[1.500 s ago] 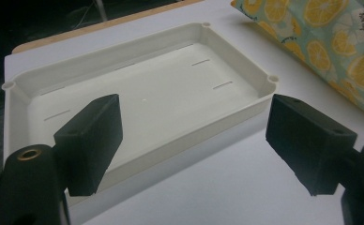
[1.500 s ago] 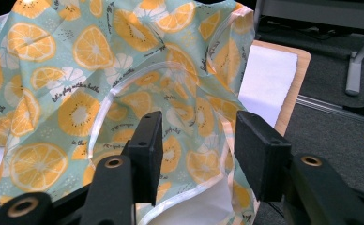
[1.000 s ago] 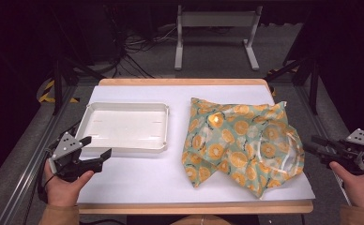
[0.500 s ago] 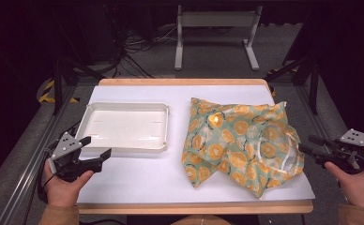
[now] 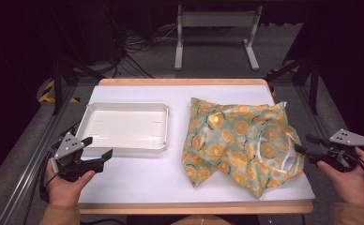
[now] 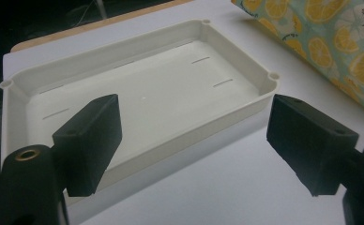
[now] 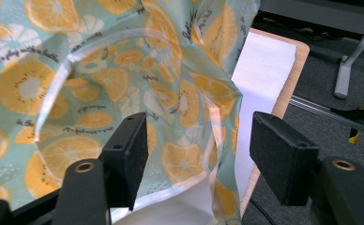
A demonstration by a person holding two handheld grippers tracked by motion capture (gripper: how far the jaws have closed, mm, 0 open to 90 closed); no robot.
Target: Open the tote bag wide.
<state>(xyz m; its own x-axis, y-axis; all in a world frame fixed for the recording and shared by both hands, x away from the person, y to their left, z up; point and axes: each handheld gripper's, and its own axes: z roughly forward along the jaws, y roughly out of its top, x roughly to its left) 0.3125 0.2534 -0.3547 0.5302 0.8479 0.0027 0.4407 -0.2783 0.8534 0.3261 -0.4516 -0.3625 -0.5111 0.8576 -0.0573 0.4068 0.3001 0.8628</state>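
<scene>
A crumpled teal cloth (image 5: 227,140) printed with orange slices covers the right half of the white table. A clear round bowl-like thing (image 5: 276,146) lies on its right part. The cloth (image 7: 25,89) and the clear thing (image 7: 105,89) are close in the right gripper view. My right gripper (image 5: 304,144) stands open at the cloth's right edge, its jaws on either side of the hem, holding nothing. A shallow white tray (image 5: 124,105) sits empty at the left. My left gripper (image 5: 98,146) is open just in front of the tray's near wall (image 6: 246,105), left gripper (image 6: 194,140) holding nothing.
The white mat (image 5: 142,183) lies on a wooden tabletop whose edge (image 7: 285,93) runs just right of the cloth. Metal frame rails (image 5: 25,173) flank the table. A stand (image 5: 213,18) and cables lie on the floor behind.
My right gripper has moved left, from off the table's side to the cloth's right edge. The left gripper, the tray and the cloth have stayed put.
</scene>
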